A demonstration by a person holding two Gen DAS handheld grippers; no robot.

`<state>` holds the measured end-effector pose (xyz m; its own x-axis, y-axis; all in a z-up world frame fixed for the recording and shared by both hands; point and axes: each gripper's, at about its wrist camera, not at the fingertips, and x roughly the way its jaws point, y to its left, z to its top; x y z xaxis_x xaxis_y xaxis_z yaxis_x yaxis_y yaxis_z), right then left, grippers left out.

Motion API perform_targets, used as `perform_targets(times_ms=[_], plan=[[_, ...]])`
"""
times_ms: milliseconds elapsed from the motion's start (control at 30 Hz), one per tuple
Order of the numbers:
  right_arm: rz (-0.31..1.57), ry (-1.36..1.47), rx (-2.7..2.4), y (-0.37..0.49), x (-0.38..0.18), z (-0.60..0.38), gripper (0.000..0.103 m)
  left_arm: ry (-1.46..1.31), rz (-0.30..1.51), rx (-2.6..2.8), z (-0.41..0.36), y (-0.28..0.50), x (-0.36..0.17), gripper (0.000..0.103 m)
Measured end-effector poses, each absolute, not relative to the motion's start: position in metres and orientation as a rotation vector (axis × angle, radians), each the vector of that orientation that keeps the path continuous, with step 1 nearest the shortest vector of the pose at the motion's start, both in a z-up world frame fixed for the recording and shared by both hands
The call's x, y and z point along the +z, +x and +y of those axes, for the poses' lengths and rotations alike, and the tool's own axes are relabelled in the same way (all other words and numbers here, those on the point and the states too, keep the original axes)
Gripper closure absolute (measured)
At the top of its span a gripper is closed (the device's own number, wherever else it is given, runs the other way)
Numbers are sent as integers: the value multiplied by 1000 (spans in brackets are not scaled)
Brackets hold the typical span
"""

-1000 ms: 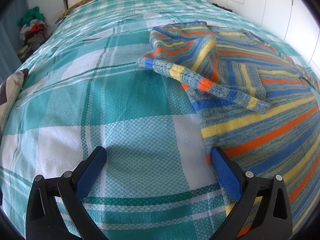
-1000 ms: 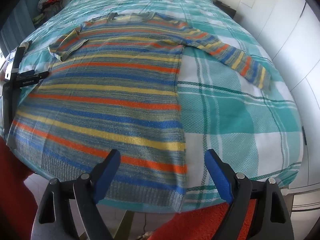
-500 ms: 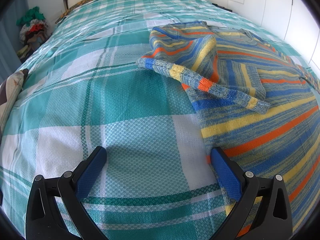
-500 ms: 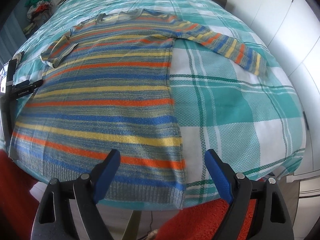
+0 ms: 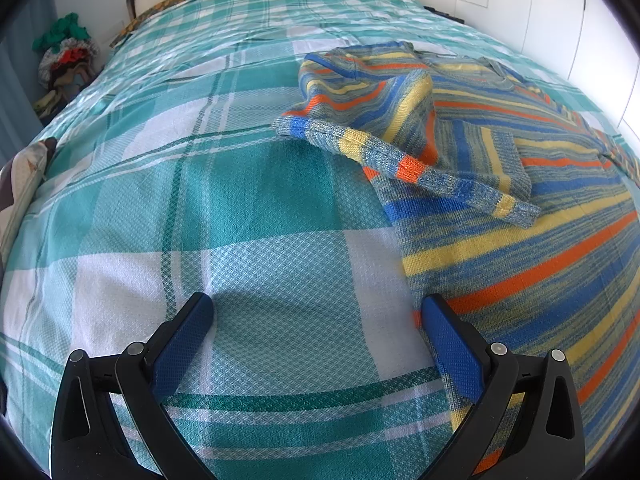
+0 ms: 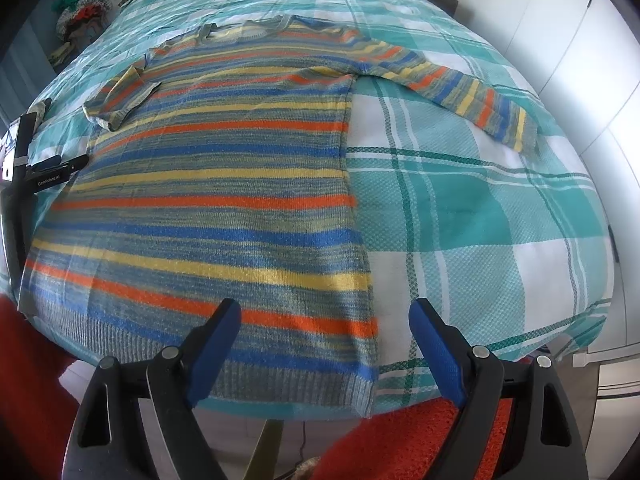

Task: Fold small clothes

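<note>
There is one striped sweater (image 6: pixel 224 184) and it lies flat on the bed cover (image 6: pixel 472 208), which has a green and white check pattern. The stripes of the sweater are blue, yellow, orange and grey. It has two sleeves. One sleeve (image 6: pixel 464 88) is stretched out to the side on the cover. The other sleeve (image 5: pixel 400 152) is folded inward, so it lies across the chest part. The ribbed hem (image 6: pixel 280 384) of the sweater reaches the near edge of the bed.

Two grippers are in view, one in each hand, and both hold nothing. The left gripper (image 5: pixel 316 340) has its jaws spread wide. It is low over the cover beside the side edge of the sweater; its right finger (image 5: pixel 452 352) is at this edge, but if it touches the knit I cannot tell. The right gripper (image 6: pixel 324 340) has also its jaws spread wide, and it is over the corner of the hem, with the side seam of the sweater between its two fingers.

In the far corner beside the bed there is one pile of clothes (image 5: pixel 66 60). Below the bed edge one red rug (image 6: pixel 400 440) is visible
</note>
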<state>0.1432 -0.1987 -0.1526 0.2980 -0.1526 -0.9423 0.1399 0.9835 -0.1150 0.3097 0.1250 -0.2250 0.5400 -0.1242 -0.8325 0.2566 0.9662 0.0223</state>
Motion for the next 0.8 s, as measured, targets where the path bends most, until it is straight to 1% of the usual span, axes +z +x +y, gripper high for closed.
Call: perform_targets(times_ms=[167, 467, 800], plan=[[1214, 20, -196, 138, -145, -205, 18, 148, 975, -227, 124, 310, -225, 0], [1198, 92, -200, 134, -146, -220, 18, 148, 975, -227, 124, 310, -225, 0], [1088, 138, -168, 111, -126, -237, 18, 148, 968, -222, 125, 309, -225, 0]])
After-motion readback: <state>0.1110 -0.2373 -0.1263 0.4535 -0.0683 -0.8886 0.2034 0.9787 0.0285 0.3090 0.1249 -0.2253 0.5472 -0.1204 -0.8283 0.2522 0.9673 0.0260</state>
